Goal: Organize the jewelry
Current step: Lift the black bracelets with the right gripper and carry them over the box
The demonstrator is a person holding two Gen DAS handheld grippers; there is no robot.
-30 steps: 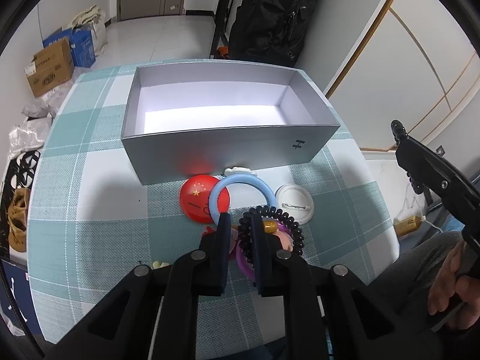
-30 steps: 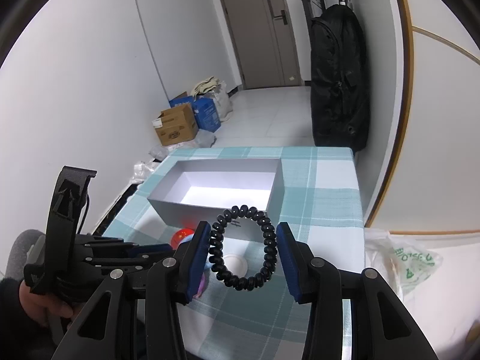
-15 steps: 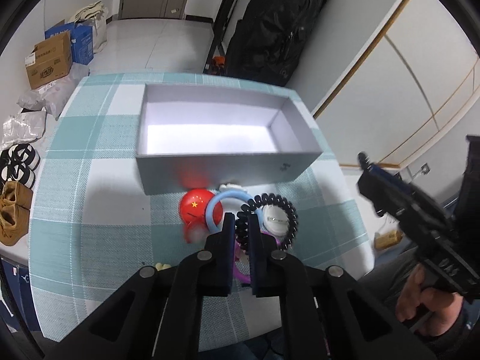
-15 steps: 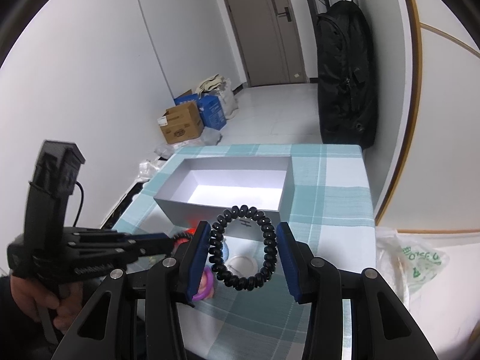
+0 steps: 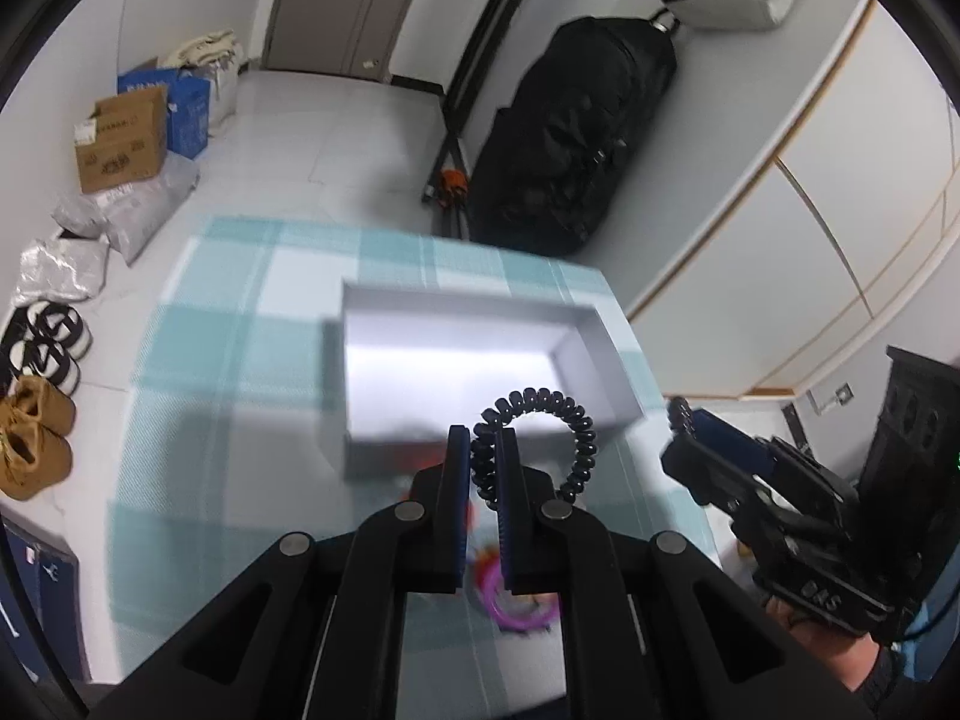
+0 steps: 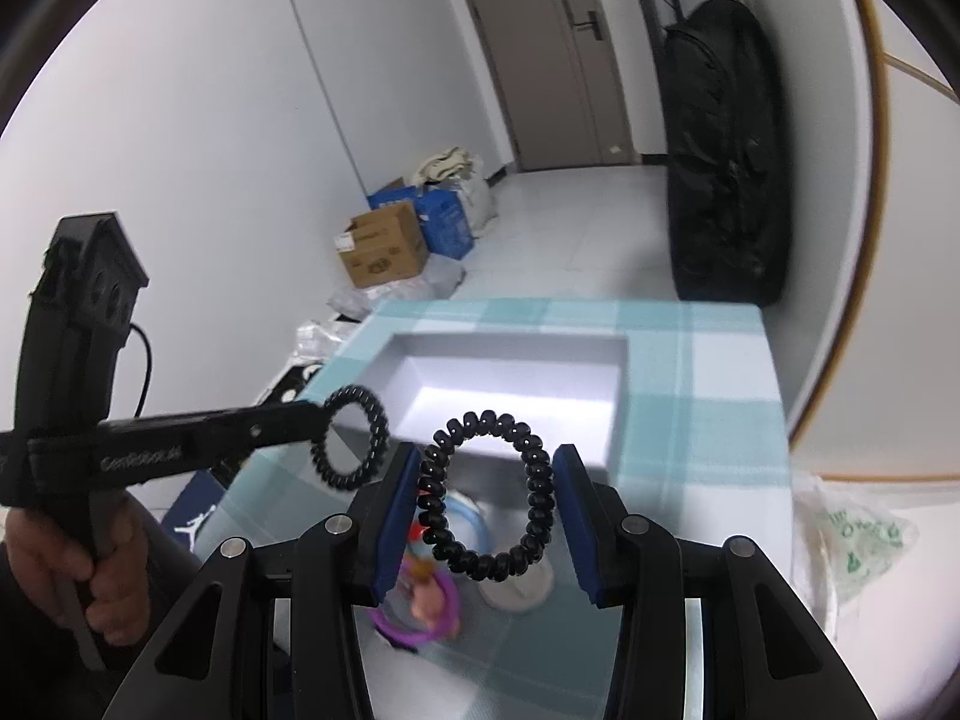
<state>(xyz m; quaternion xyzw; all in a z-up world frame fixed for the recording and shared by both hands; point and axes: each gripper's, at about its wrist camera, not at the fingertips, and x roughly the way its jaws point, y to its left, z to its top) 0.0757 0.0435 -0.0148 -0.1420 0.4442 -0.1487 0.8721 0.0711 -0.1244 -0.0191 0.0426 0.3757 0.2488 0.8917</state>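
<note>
My left gripper (image 5: 483, 450) is shut on a black coil hair tie (image 5: 576, 426) and holds it high above the table, in front of the open grey box (image 5: 462, 354). In the right wrist view this gripper (image 6: 312, 414) and its tie (image 6: 351, 447) hang left of the box (image 6: 510, 384). My right gripper (image 6: 486, 480) holds a second black coil hair tie (image 6: 480, 492) stretched between its fingers, above the table near the box's front wall. Below lie a purple ring (image 6: 414, 618), a light blue ring (image 6: 462, 516) and a white round badge (image 6: 522, 588).
The table has a teal-and-white checked cloth (image 5: 210, 420). A black bag (image 5: 570, 132) stands behind the table by the wall. Cardboard boxes (image 5: 120, 138) and shoes (image 5: 36, 438) lie on the floor to the left. A plastic bag (image 6: 852, 534) lies at the right.
My left gripper has risen from the table with the black coil hair tie pinched in it. My right gripper has kept its hair tie and stayed about where it was.
</note>
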